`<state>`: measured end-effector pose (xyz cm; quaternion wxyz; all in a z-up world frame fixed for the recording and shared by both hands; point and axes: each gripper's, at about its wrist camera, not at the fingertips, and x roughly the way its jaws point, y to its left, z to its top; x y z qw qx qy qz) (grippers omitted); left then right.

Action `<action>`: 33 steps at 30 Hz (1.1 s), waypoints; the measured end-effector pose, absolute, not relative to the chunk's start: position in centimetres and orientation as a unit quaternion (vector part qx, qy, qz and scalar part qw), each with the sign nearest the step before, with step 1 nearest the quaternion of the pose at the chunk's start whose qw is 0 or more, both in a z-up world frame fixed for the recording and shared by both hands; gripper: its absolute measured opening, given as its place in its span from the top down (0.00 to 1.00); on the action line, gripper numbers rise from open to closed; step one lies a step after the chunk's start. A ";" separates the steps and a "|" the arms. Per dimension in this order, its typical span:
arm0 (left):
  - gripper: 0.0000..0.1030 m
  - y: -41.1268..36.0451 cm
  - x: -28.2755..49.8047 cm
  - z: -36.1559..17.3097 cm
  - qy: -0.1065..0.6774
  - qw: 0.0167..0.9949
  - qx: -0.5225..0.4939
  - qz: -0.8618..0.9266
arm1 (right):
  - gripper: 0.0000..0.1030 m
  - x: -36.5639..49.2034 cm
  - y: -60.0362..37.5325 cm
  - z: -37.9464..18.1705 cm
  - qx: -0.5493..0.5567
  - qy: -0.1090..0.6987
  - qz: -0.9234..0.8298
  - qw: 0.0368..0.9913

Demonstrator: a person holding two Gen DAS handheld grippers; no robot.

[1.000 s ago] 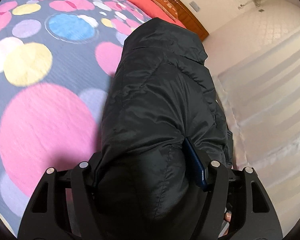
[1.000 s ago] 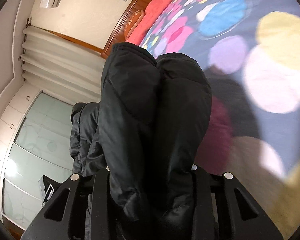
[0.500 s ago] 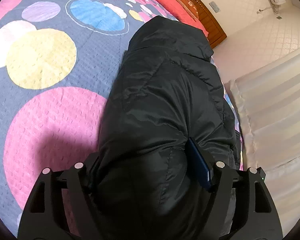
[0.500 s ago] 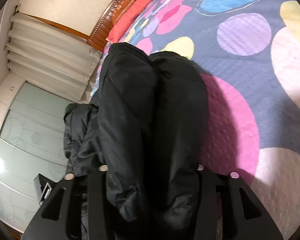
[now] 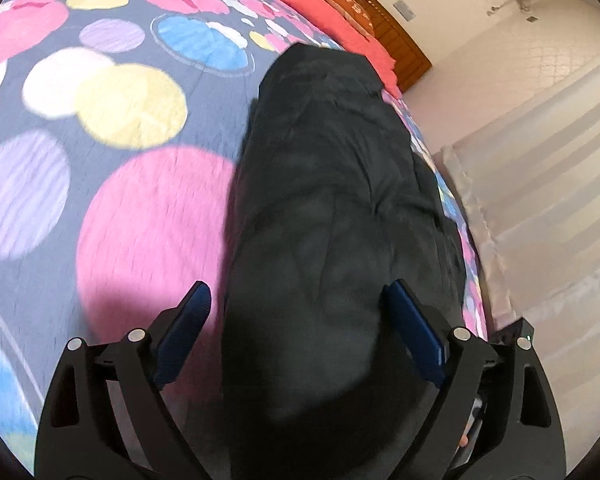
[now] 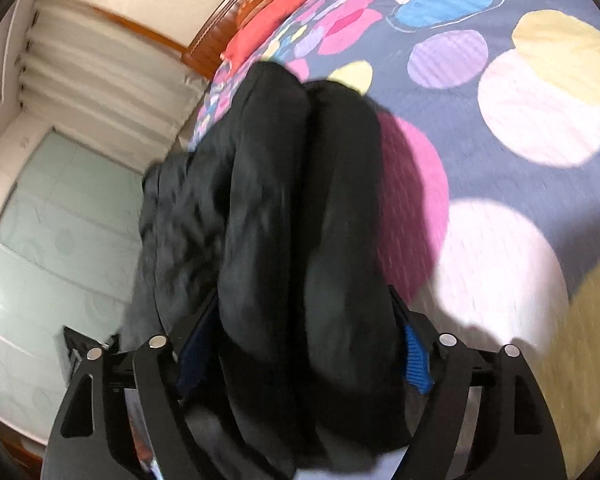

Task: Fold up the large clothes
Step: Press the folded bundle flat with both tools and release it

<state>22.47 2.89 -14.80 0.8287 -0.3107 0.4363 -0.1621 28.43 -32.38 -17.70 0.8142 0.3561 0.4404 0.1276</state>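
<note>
The black jacket [image 5: 320,220] ran off the bottom edge in both views, hiding the bedspread [image 5: 100,120] beneath it. Motion blur smeared the bedspread's dots, and the jacket covered part of the right claw's [image 6: 306,344] pads.

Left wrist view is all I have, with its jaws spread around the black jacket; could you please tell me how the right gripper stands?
Observer: The right gripper is open, the black jacket lying between its blue pads.
Operator: Does the jacket look tidy there?
Observer: Two padded rolls lie side by side, with a rumpled part bulging toward the edge of the bed.
Operator: What lies beyond that edge?
Observer: Pale green glass doors.
</note>
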 end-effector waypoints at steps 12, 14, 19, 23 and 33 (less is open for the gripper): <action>0.34 1.4 20.0 -14.2 0.435 0.822 -0.324 -0.174 | 0.65 22.7 -30.6 -16.2 0.337 0.436 0.135 0.824; 0.34 1.4 19.5 -13.7 0.434 0.823 -0.325 -0.169 | 0.65 21.8 -30.6 -15.8 0.341 0.433 0.138 0.823; 0.35 1.3 19.3 -15.2 0.436 0.832 -0.308 -0.151 | 0.65 21.7 -30.7 -18.0 0.357 0.433 0.129 0.817; 0.34 1.0 19.8 -15.0 0.433 0.839 -0.297 -0.143 | 0.65 22.3 -30.8 -18.6 0.365 0.434 0.126 0.814; 0.27 0.9 19.8 -15.2 0.431 0.845 -0.288 -0.135 | 0.60 23.1 -31.4 -20.4 0.382 0.430 0.120 0.809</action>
